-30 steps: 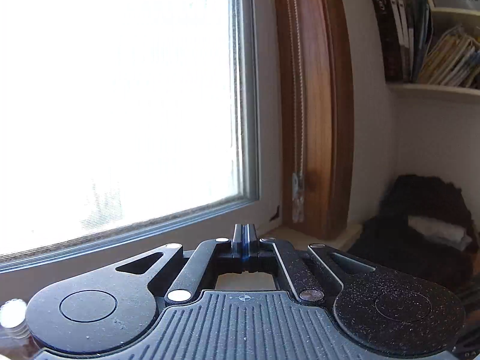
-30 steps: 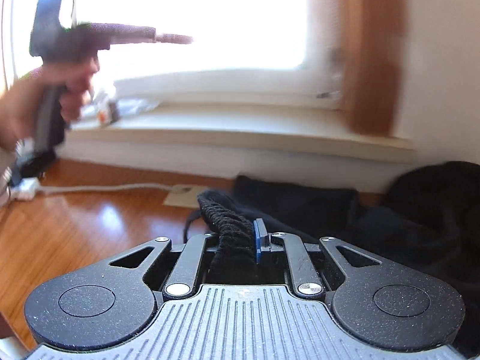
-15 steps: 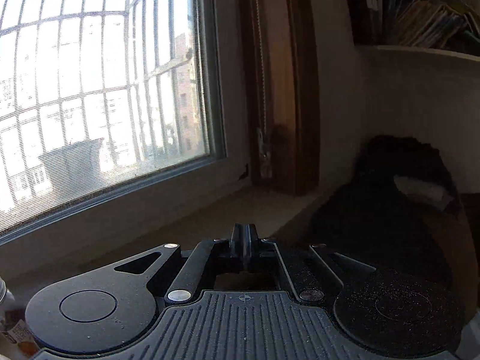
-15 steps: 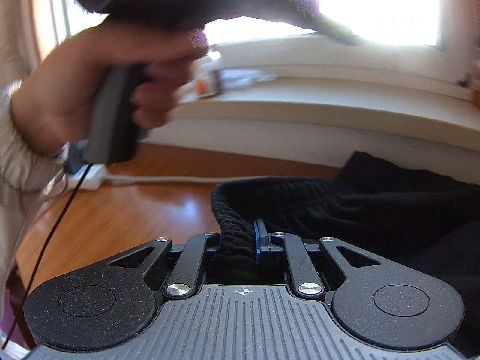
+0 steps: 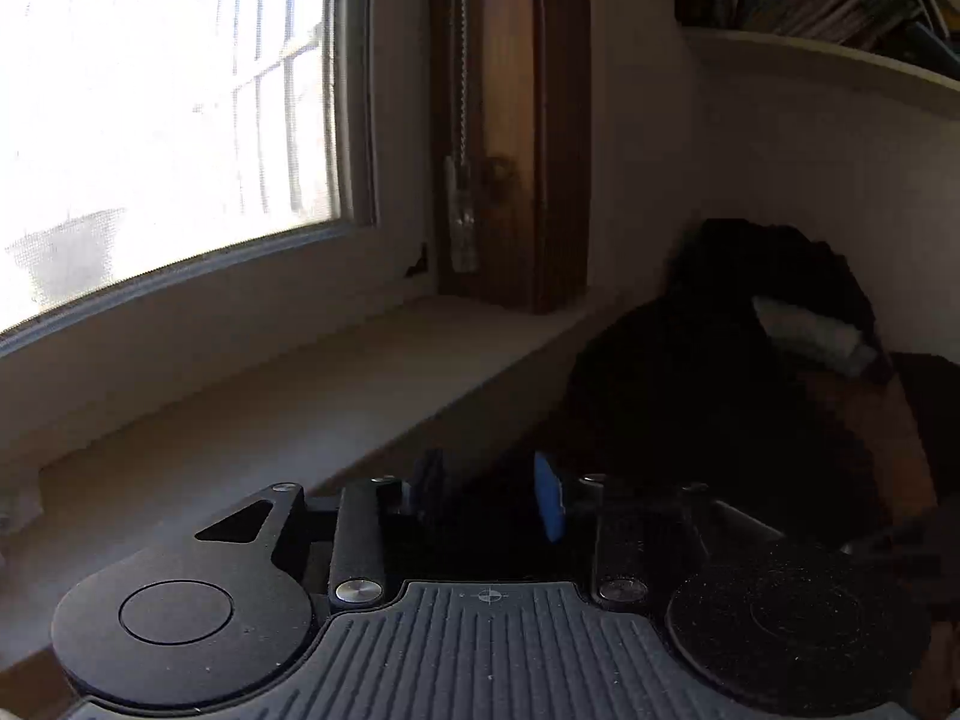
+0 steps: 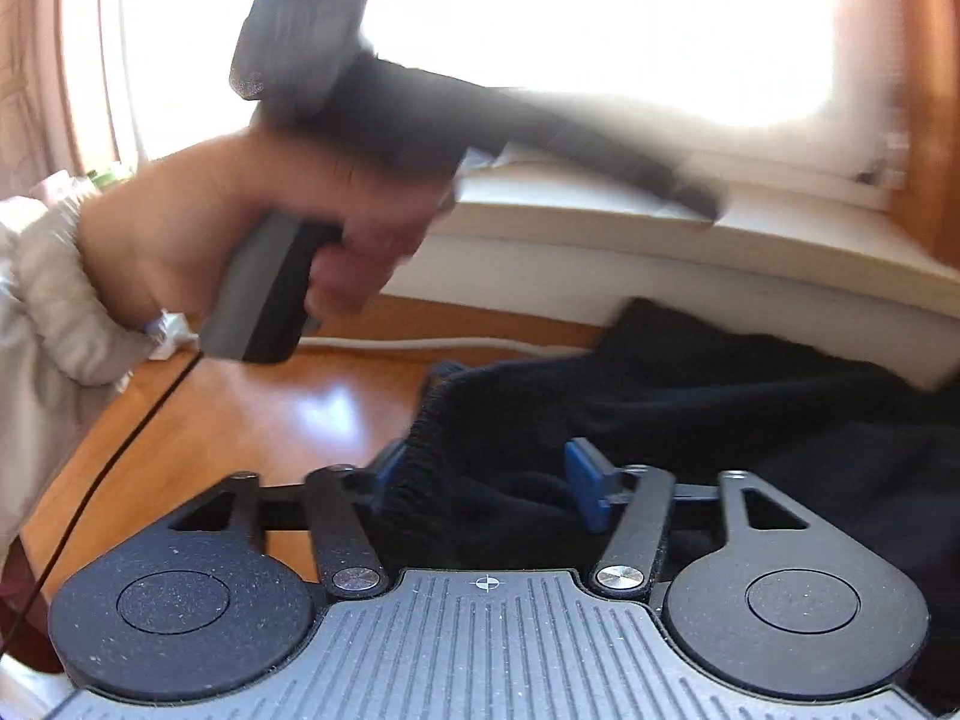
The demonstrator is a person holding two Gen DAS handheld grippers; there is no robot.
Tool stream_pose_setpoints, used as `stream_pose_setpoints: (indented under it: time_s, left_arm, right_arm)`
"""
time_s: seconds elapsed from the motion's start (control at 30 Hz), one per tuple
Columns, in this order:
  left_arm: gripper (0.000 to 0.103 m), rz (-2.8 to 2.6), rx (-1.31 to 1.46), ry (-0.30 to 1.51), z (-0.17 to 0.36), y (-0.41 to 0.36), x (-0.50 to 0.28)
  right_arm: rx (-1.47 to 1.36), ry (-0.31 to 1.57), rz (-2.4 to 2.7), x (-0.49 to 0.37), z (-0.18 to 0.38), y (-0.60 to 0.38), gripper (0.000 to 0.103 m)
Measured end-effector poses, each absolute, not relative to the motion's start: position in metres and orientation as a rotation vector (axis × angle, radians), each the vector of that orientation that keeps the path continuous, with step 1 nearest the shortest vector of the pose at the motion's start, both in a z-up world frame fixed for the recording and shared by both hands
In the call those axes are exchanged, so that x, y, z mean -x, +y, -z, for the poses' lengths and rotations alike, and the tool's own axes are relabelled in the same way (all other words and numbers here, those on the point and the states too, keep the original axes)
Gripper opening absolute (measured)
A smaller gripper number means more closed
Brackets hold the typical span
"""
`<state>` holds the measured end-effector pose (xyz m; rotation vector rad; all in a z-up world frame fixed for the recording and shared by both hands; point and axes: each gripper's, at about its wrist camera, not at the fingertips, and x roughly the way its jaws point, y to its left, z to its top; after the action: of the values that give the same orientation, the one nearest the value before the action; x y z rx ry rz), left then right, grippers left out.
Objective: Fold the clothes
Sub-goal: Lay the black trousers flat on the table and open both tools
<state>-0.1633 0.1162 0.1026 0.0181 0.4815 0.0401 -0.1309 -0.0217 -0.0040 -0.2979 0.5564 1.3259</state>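
1. The right gripper [image 6: 489, 480] is standing apart, black trousers [image 6: 690, 408] lying between its fingers on the floor [image 6: 252, 414].
2. The left gripper [image 5: 489, 495] is gaping empty, facing a dark clothes heap [image 5: 720, 372] ahead.

Both jaws have parted: the right hand-held gripper [image 6: 489, 483] released the black waistband [image 6: 420, 456] (left hand-held gripper [image 5: 489, 495] likewise open).

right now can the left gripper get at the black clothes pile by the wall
Probably yes: the left gripper is open and aimed toward the black clothes pile, with nothing visible between its fingers and the fabric, though the shadow hides how close it is.
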Motion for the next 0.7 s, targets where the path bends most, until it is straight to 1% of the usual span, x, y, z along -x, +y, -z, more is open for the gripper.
stream_pose_setpoints:
  time_s: [0.13, 0.23, 0.3, 0.33, 0.47, 0.63, 0.7]
  left_arm:
    - [0.04, 0.006, -0.03, 0.509, -0.08, 0.1, 0.141]
    - [0.041, 0.025, -0.039, 0.511, -0.074, 0.089, 0.119]
    - [0.046, 0.039, -0.041, 0.507, -0.071, 0.085, 0.101]
    - [0.046, 0.043, -0.046, 0.506, -0.069, 0.082, 0.096]
    - [0.049, 0.082, -0.032, 0.508, -0.051, 0.077, 0.073]
    - [0.05, 0.119, 0.026, 0.558, -0.026, 0.081, 0.051]
    - [0.052, 0.134, 0.024, 0.578, -0.023, 0.08, 0.046]
  right_arm:
    - [0.183, 0.546, -1.282, 0.092, -0.007, -0.089, 0.077]
    - [0.07, 0.536, -1.219, 0.061, -0.014, -0.139, 0.078]
    - [0.034, 0.516, -1.138, 0.042, -0.015, -0.165, 0.078]
    - [0.044, 0.506, -1.083, 0.034, -0.013, -0.173, 0.078]
    - [0.13, 0.465, -0.882, 0.004, 0.002, -0.189, 0.078]
    - [0.098, 0.546, -0.863, -0.032, 0.04, -0.191, 0.078]
    - [0.095, 0.564, -0.89, -0.039, 0.051, -0.185, 0.081]
